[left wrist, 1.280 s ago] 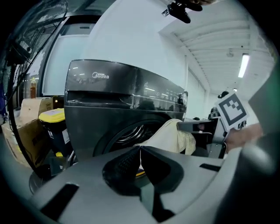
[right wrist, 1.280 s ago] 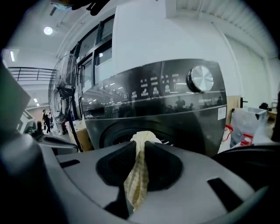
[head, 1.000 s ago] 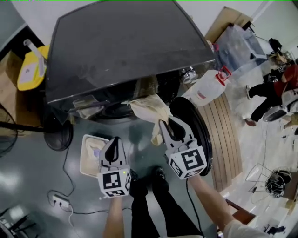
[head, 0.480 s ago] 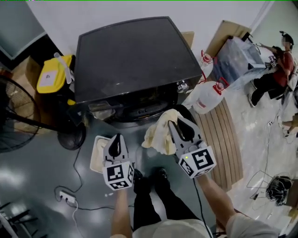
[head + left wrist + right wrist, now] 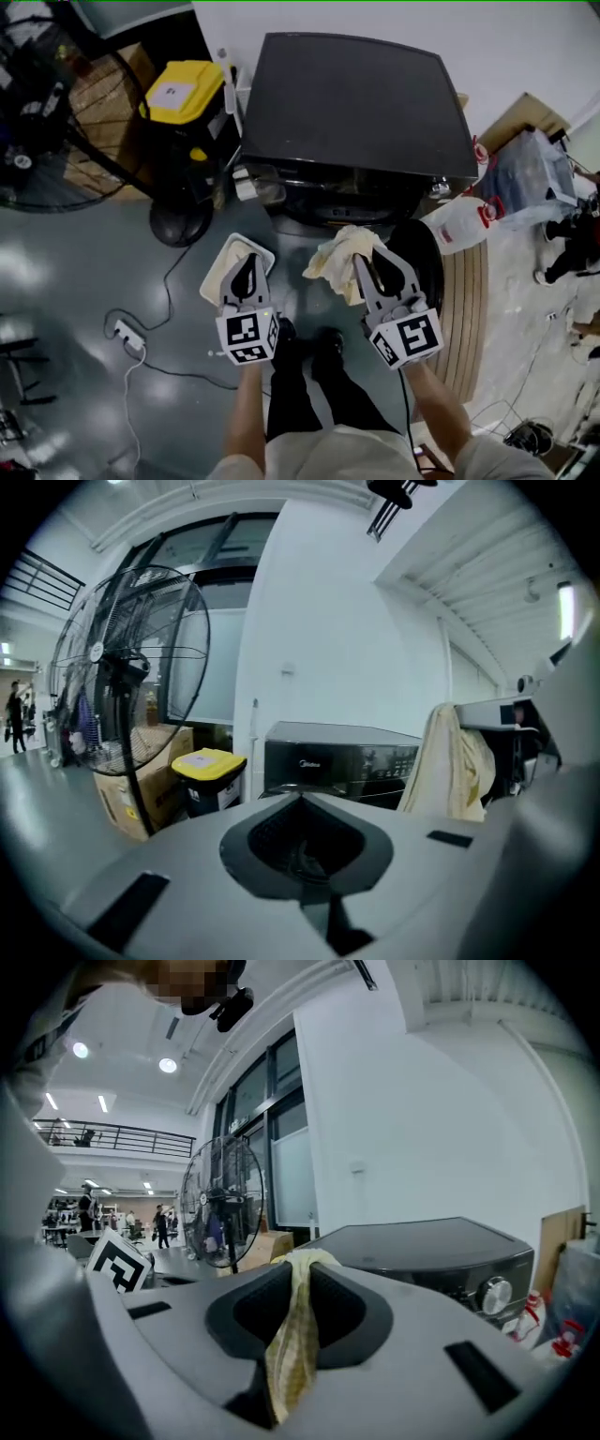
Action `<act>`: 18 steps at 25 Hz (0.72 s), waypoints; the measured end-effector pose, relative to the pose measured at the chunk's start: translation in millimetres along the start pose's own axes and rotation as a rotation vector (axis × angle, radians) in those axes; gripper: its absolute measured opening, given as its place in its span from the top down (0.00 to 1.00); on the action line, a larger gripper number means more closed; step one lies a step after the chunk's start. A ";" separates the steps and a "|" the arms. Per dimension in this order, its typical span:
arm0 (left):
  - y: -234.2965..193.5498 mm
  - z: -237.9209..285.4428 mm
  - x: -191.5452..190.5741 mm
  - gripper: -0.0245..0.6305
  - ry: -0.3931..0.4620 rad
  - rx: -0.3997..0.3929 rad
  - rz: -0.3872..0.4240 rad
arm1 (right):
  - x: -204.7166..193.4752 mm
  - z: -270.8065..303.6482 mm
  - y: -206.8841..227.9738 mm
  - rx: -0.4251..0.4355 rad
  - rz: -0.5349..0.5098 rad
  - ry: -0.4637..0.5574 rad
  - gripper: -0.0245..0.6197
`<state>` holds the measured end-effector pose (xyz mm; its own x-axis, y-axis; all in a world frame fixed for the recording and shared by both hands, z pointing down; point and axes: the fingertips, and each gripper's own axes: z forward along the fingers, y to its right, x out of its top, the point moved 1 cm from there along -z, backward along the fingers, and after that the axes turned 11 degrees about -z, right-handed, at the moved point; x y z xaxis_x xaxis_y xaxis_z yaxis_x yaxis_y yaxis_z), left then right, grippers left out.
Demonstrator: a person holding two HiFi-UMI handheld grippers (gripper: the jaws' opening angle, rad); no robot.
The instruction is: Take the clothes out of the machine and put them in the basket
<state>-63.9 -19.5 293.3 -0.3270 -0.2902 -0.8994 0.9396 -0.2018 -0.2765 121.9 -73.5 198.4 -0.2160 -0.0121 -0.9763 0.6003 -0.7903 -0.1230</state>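
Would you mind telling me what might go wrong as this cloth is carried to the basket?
1. The right gripper pinches only a thin fold of the cloth. The loose bulk beside the jaws may slip free.
2. The left gripper, shut and empty, lines up over the basket in the head view and may block the drop.
3. The power strip and its cable lie on the floor near the basket, a possible trip hazard.

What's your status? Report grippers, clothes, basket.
Right gripper shut on yellow cloth, out of the machine. Left gripper shut, empty. Basket on floor by left gripper.
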 end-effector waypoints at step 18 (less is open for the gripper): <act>-264.2 -154.0 -48.5 0.93 0.057 0.490 -0.207 | -26.9 171.8 -246.6 0.469 -0.035 -0.054 0.85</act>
<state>-280.7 191.9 357.9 -0.4820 -0.1492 -0.8634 0.6936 -0.6670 -0.2720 -152.6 16.4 285.6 -0.2770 -0.0030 -0.9609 0.1819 -0.9821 -0.0494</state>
